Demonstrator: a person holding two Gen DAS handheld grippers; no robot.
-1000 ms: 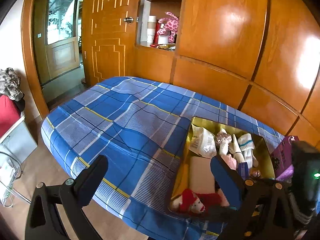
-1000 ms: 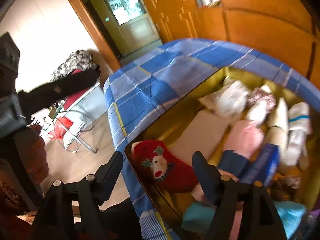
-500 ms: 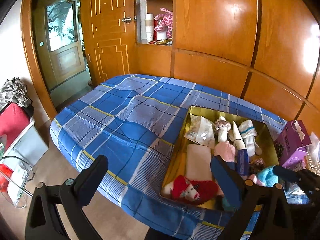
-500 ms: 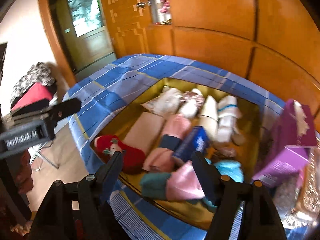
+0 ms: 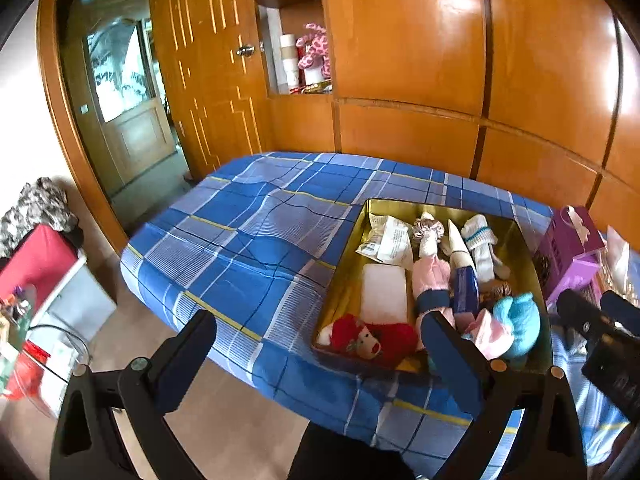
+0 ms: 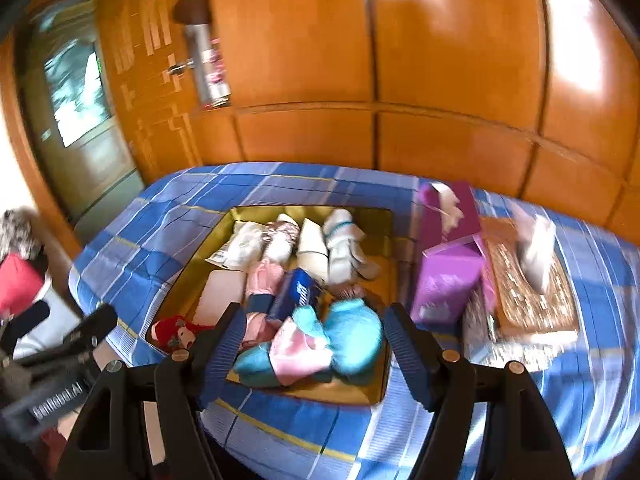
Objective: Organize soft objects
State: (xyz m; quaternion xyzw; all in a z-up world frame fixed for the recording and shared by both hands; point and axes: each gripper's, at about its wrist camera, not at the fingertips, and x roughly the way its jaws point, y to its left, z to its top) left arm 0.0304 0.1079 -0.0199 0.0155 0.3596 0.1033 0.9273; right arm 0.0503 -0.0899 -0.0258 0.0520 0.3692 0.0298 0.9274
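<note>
Moved: both grippers have pulled back from the gold tray (image 6: 240,216); more bed shows.
Left gripper (image 5: 320,360): jaws wide, empty.
Right gripper (image 6: 312,352): jaws wide, empty.
Soft toys: tray at 12 o'clock.

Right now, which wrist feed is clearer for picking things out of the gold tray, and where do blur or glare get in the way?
Left wrist view: sharper, the gold tray and the red plush read crisply; window glare on the wardrobe panels; straight edges bow with the fisheye. Right wrist view: motion blur throughout, worst on the blue sock and the door; same glare at upper right.
</note>
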